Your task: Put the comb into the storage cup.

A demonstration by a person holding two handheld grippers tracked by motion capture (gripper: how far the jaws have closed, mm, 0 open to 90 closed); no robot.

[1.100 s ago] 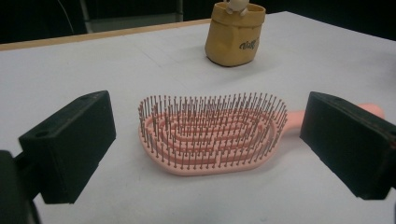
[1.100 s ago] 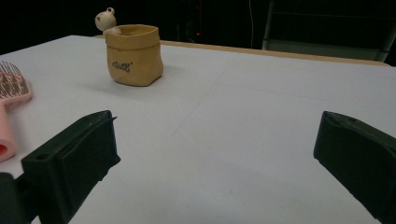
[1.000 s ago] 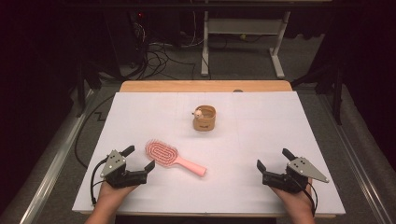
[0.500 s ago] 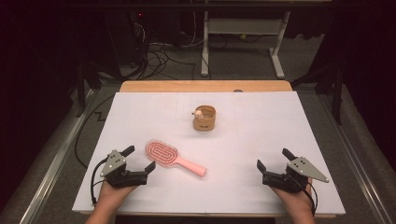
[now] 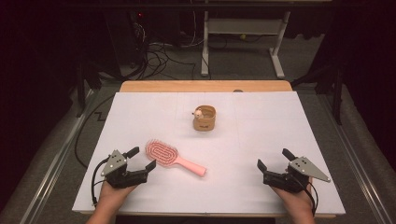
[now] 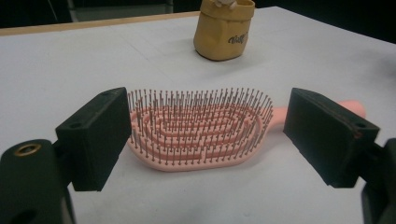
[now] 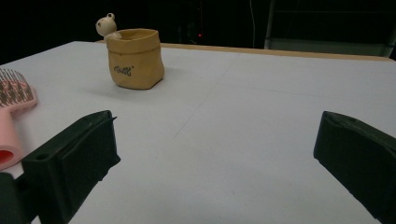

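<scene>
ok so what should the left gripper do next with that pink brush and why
Probably ease the left gripper forward so its open jaws straddle the head of the pink hairbrush, then close. The brush lies flat, bristles up, just beyond the jaws, not yet touched.

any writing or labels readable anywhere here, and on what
Tan pot: one short dark word in script on its side, too blurred to read for certain in both gripper views.
Pink hairbrush: no text to be seen.
Left gripper and right gripper: no readable marks.
</scene>
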